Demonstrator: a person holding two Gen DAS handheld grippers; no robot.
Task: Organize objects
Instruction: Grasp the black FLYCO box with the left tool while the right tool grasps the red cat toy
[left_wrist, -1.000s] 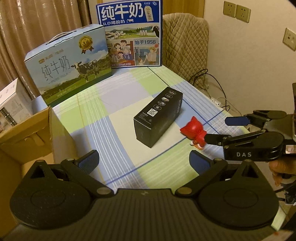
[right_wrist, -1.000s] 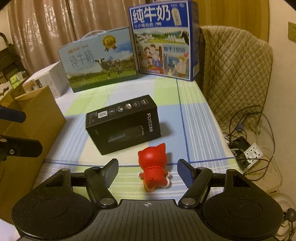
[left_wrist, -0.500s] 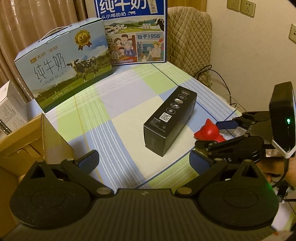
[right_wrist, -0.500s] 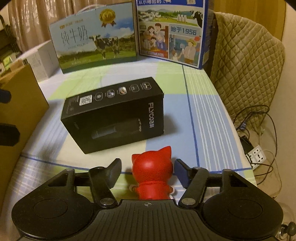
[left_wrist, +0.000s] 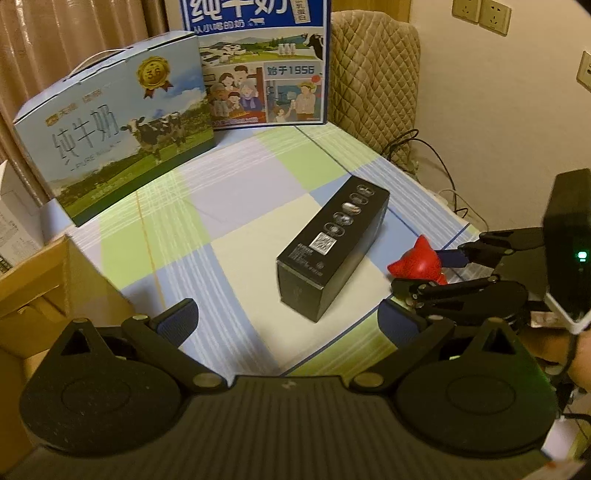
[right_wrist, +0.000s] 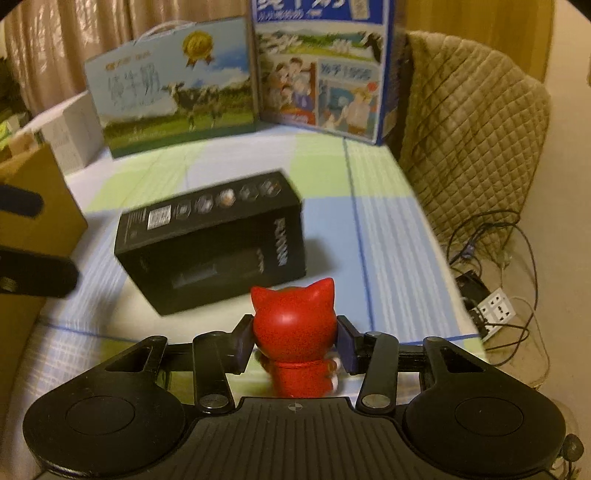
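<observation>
Red cat figurine: we are clamping it in the right gripper near the table's right edge, beside the black box; left gripper is hovering spread.

The right tool has its two dark pads pressed against either side of the head of a small red cat-eared figurine. Just beyond the figurine a long black cardboard box lies on the worktop covered with a green, blue and white checked cloth. At the far edge stand a pale blue milk carton with a cow picture and a dark blue milk carton with cartoon figures.
</observation>
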